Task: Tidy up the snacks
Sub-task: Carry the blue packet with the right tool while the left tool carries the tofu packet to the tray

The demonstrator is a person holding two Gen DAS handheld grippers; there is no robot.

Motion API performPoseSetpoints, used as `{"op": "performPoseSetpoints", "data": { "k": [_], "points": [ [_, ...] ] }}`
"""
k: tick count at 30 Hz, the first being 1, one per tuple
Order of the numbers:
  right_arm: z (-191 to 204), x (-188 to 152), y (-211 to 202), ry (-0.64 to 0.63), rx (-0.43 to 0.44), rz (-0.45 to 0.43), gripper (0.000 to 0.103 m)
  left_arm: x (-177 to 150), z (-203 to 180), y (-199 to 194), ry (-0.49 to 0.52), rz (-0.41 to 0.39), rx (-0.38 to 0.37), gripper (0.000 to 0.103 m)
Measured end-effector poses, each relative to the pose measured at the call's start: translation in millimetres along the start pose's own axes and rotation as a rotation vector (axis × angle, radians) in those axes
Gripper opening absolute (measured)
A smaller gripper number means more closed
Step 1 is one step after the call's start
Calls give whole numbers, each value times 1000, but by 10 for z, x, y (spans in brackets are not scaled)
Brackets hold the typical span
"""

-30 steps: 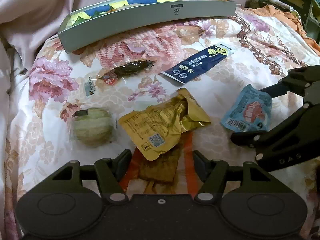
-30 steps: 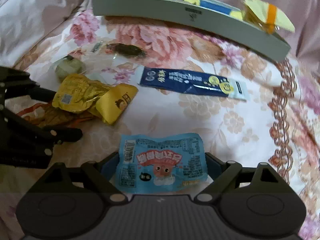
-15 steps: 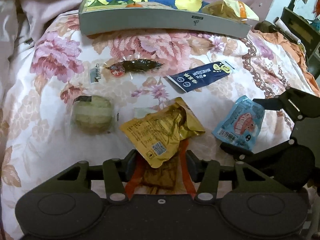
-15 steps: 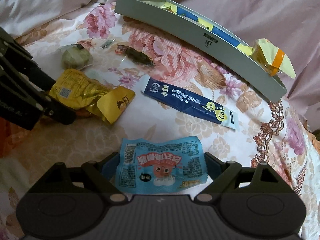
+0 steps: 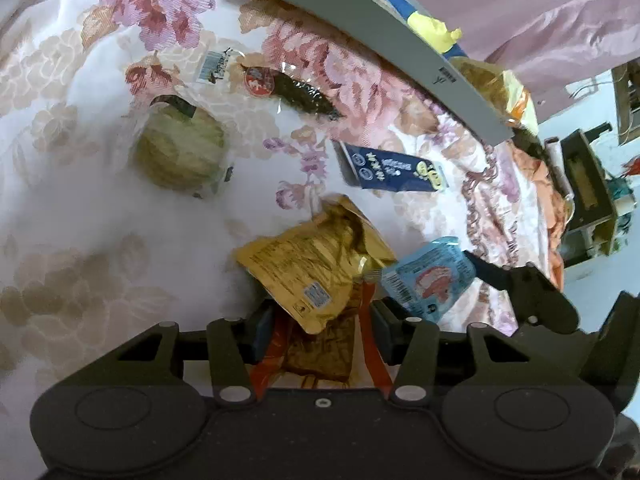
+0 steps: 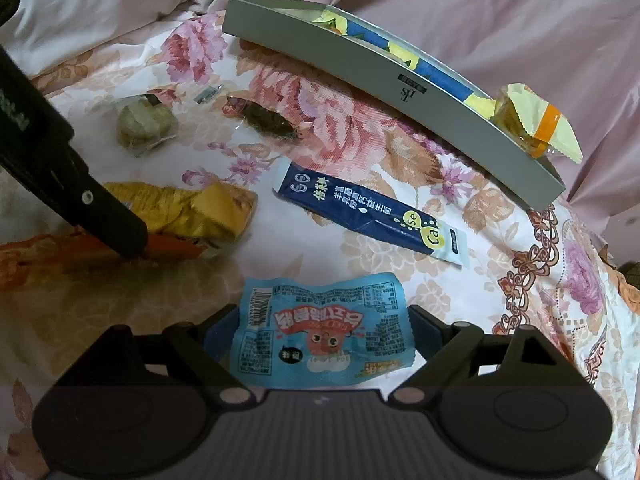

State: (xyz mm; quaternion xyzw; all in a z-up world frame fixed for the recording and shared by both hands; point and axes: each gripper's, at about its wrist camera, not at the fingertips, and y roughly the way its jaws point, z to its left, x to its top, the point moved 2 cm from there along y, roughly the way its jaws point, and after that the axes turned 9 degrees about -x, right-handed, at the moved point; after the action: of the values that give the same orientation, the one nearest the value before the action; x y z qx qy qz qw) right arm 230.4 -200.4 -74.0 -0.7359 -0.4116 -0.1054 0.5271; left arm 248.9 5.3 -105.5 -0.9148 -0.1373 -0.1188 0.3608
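Clearly the right gripper pinches a crinkly blue packet. Left gripper clamps an orange-edged pouch under gold foil; its barcode shows only there.

- A floral bedspread was seen beneath everything.
- Laid directly on it were a grey tray, a navy sachet, a gold pouch, a dark clear-wrapped snack and what was possibly a green cake.
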Motion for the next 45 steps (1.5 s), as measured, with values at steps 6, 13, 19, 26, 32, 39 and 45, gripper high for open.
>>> {"op": "performPoseSetpoints", "data": {
  "k": [6, 13, 19, 26, 32, 39, 45],
  "points": [
    [-38, 20, -22, 30, 1, -17, 91, 5, -23, -50, -51, -8, -86, 52],
    [-100, 43, -51, 62, -25, -49, 91, 38, -52, -115, -58, -41, -132, 52],
    [-162, 61, -97, 95, -67, -101, 91, 33, -126, -170, -53, -69, -199, 52],
    [-271, 89, -173, 149, -117, -171, 91, 78, -198, -303, -28, -162, -240, 52],
    [-313, 104, -252, 167, -153, -235, 91, 104, -259, -444, 2, -264, -272, 52],
    [-300, 138, -356, 159, -193, -315, 91, 147, -323, -590, 43, -373, -258, 52],
    [-265, 230, -441, 158, -224, -399, 91, 327, -353, -688, 49, -483, -207, 52]
  ]
}}
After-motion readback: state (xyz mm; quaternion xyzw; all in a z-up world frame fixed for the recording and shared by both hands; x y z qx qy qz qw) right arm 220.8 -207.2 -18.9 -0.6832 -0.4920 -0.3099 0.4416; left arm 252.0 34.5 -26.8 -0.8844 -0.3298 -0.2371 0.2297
